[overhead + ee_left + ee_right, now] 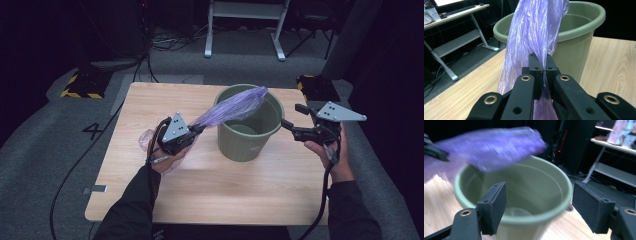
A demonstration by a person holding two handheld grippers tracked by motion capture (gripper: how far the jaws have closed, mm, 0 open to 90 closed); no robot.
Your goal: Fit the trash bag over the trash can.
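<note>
Left tool (199,129) level, clamping bag (232,105) | right tool (292,116) raised, agape

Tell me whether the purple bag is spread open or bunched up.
Bunched up. The purple bag is gathered into a twisted rope, pinched in the left gripper and stretched over the green bin's rim.

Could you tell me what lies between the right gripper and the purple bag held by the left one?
The green bin: in the high view it stands between the right gripper and the bag, whose far end stretches over its rim.
</note>
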